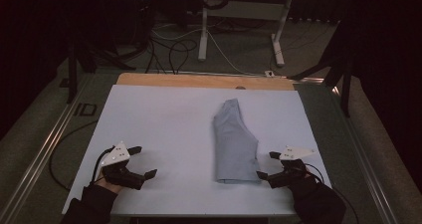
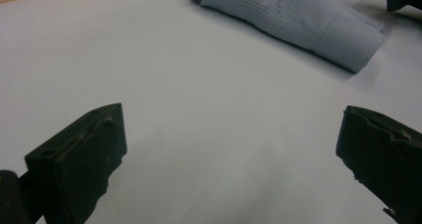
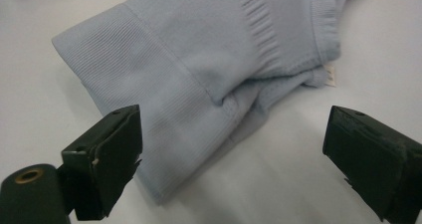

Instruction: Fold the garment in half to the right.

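A table [image 1: 149,79] with a wooden top carries a pale sheet [image 1: 164,129] that covers almost all of it, leaving a strip of bare wood along the far edge. On the sheet, right of centre, lies a folded light-blue garment [image 1: 234,142], its ribbed hem toward the near edge and its narrower end pointing away. The garment lies flat, with the sheet bare around it.

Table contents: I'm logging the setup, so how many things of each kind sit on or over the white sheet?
Folded light-blue garment: 1
Black grippers, both with fingers apart: 2, the left gripper and the right gripper
White sheet itself: 1
Total: 4
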Demonstrator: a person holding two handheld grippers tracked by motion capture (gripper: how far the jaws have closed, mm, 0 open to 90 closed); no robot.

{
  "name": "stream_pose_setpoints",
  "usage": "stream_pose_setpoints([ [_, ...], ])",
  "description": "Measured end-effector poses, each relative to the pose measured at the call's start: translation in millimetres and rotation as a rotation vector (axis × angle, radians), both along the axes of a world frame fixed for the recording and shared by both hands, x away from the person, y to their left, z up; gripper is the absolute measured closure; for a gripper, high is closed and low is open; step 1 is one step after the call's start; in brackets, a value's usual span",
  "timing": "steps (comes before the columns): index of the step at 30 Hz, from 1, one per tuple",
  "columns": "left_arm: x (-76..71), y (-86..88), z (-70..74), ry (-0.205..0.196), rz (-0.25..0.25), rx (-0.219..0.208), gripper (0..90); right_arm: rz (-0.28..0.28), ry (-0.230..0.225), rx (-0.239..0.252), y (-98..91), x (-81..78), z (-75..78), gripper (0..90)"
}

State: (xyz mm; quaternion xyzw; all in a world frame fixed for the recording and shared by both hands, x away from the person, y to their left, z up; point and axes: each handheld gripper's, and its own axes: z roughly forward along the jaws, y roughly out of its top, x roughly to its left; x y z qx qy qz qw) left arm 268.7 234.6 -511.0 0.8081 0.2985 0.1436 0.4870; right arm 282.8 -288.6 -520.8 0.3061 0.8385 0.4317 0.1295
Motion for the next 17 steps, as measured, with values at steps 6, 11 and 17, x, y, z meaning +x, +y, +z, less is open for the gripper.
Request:
stream_pose_setpoints([
  [6,0.1,0.5,-1.3,0.002,0.001,0.002,0.6,-0.037,-0.012,-0.003,-8.7,-10.1,-5.3,8.7],
  [11,0.1,-0.2,-2.0,0.005,0.000,0.006,0.6,-0.046,-0.035,-0.010,-9.8,-12.4,-7.6,8.7],
  [17,-0.1,-0.5,-1.6,0.000,-0.001,0.009,0.5,-0.052,-0.034,-0.012,-9.3,-10.9,-9.5,8.7],
])
